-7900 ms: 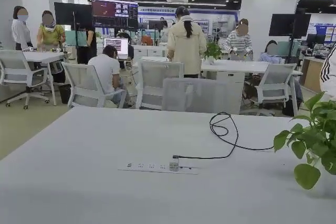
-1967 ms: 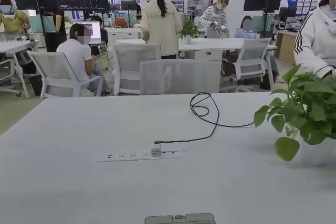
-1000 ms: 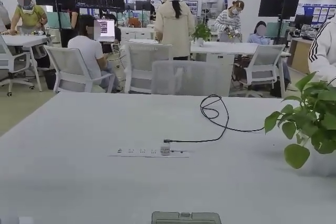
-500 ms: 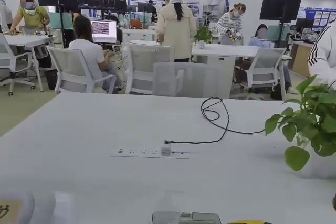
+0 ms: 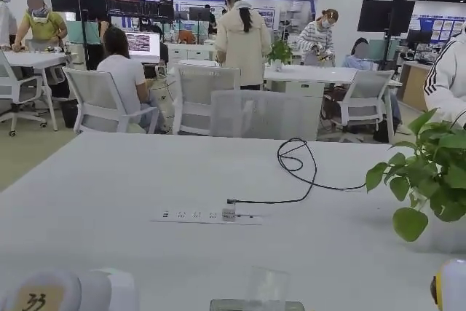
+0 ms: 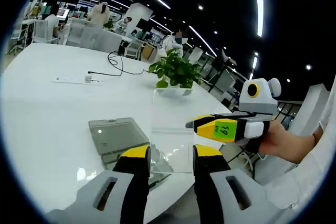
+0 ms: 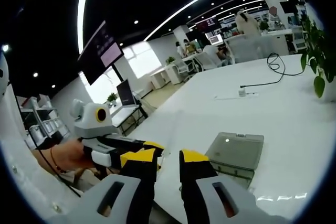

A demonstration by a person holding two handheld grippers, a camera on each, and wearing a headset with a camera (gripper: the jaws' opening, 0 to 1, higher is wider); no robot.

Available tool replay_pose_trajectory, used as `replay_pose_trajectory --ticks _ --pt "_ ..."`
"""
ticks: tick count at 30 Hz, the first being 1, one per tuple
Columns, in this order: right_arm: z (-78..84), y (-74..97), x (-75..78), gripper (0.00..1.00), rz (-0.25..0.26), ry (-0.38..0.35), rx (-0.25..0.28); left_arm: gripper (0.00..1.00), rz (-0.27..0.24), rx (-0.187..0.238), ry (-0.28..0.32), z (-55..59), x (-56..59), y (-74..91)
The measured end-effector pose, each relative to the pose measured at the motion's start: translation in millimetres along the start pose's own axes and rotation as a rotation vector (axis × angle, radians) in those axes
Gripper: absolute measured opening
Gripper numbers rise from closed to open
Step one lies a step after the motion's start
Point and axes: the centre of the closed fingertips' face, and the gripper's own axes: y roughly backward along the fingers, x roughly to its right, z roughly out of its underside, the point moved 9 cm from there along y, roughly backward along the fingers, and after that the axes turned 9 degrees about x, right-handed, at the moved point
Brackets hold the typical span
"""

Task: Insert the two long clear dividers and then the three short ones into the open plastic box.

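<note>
Head view: upright clear flat plastic divider (image 5: 268, 285) just above grey translucent plastic box (image 5: 256, 304).

Left gripper view: left gripper (image 6: 170, 153) jaws moderately apart, divider spanning gap, gripped edge to edge. Box just ahead of left jaw. Right gripper (image 6: 197, 124) tip touches divider's right edge.

Right gripper view: jaws narrow, grasp cannot tell. Box ahead-right of jaws.

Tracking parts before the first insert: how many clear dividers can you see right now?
1: a clear divider held upright over the open box, between the left tongs. Others may be hidden.
</note>
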Motion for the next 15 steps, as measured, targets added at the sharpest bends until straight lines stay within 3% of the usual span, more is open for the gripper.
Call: replay_pose_trajectory --ticks 10,12,14,15 --pt "5.6 -3.9 0.5 0.14 0.027 -0.041 -0.013 0.3 0.016 -0.009 -0.023 0.2 4.9 -2.8" --pt "5.9 -4.5 -1.1 0.09 0.031 -0.058 -0.008 0.3 0.017 -0.01 -0.024 0.4 4.9 -3.5" --pt "4.8 -3.8 -1.1 0.07 0.047 -0.058 0.005 0.2 0.014 -0.01 -0.037 0.8 4.2 -3.6" --pt "4.2 -3.6 -0.6 0.07 0.052 -0.073 0.004 0.2 0.013 -0.006 -0.038 0.9 3.4 -3.5"
